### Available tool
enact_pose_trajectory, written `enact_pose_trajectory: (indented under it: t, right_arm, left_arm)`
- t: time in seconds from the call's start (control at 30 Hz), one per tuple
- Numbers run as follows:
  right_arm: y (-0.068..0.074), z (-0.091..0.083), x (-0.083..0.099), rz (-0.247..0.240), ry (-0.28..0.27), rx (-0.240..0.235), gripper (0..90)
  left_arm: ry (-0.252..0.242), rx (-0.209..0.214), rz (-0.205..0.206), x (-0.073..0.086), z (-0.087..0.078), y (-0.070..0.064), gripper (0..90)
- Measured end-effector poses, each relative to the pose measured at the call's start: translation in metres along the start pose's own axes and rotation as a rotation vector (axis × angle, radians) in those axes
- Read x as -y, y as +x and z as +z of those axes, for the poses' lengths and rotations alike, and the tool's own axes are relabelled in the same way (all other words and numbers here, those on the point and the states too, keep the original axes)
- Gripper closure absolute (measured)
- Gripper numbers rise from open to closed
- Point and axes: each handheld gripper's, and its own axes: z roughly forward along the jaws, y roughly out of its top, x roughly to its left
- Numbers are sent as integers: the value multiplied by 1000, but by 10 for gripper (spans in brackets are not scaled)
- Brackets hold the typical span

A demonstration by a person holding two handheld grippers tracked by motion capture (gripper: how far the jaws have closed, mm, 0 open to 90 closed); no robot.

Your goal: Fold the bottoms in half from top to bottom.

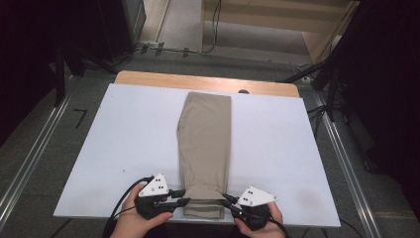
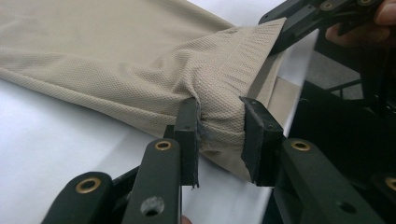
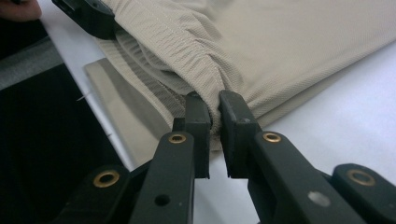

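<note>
Two grippers pinch the near hem of the folded beige trousers [image 1: 205, 144] lying lengthwise on the white table [image 1: 124, 144]: left gripper [image 1: 181, 197] clamps its left corner, right gripper [image 1: 224, 199] the right corner.

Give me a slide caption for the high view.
Two hand-held grippers, left gripper and right gripper, pinch the near end of folded beige trousers on a white table.

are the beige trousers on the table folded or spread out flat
Folded. The beige trousers lie as one narrow lengthwise strip on the white table, with layered fabric edges stacked at the near end.
</note>
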Motion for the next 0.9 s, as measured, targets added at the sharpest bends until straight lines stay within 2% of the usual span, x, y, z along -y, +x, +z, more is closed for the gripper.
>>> enact_pose_trajectory:
  t: [0.23, 0.4, 0.47, 0.53, 0.6, 0.63, 0.67, 0.7, 0.73, 0.77, 0.83, 0.9]
  right_arm:
    - [12, -11, 8, 6, 4, -15, 806]
    - [18, -19, 10, 9, -7, -29, 788]
    - [19, -21, 11, 18, -9, -38, 751]
    - [18, -24, 12, 33, -19, -72, 575]
    - [15, -29, 12, 62, -43, -125, 375]
    - [14, -34, 12, 71, -72, -144, 356]
    - [13, -38, 12, 78, -94, -146, 358]
    - [11, -40, 12, 79, -112, -137, 380]
    - [10, -42, 11, 92, -138, -122, 460]
    - [8, -42, 10, 108, -157, -117, 528]
    - [6, -36, 9, 132, -167, -119, 648]
    - [6, -24, 8, 131, -133, -101, 733]
  left_arm:
    - [8, 14, 16, 3, -7, -16, 704]
    - [11, 23, 10, 4, -11, -23, 701]
    - [21, 34, -4, 5, -14, -23, 680]
    - [-3, 54, -12, 5, -19, -22, 578]
    - [-47, 60, -33, 3, -24, -19, 413]
    - [-73, 65, -37, 2, -27, -18, 370]
    - [-95, 63, -37, 1, -28, -17, 385]
    - [-118, 79, -43, 0, -29, -15, 428]
    - [-123, 90, -39, 0, -27, -15, 535]
    - [-119, 85, -33, -1, -26, -15, 617]
    - [-81, 81, -31, -1, -15, -12, 725]
    - [-47, 82, -39, 2, -6, -9, 791]
